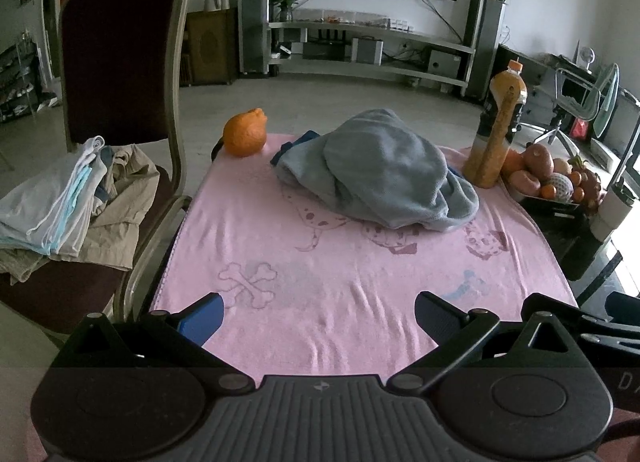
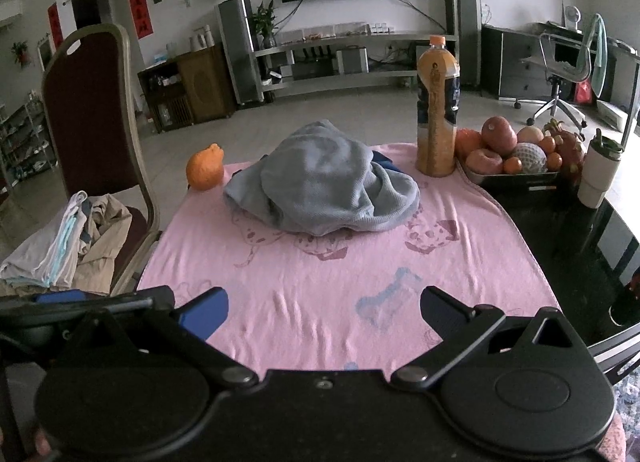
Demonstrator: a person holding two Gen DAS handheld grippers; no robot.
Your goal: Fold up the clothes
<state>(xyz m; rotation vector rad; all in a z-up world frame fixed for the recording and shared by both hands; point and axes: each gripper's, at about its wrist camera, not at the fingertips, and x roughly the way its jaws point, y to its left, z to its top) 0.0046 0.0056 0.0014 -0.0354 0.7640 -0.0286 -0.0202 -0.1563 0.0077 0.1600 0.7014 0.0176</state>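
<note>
Between the blue-padded fingers of the left gripper lay only bare pink cloth; its jaws stood wide and held nothing. Just beside it, the right gripper was spread equally wide and empty, over the near edge of the same pink printed towel that covered the surface. Ahead of both grippers, well apart from their fingertips, sat the crumpled grey-blue knitted garment, heaped in a mound on the far half of the towel, with a scrap of darker blue fabric showing at its far left edge. Beyond and left of the heap rested a knobbly orange citrus fruit. Beyond and right stood a tall orange-juice bottle, next to a dark tray of mixed fruit. Left of the left gripper, a dark red padded chair carried a stack of pale folded clothes.
</note>
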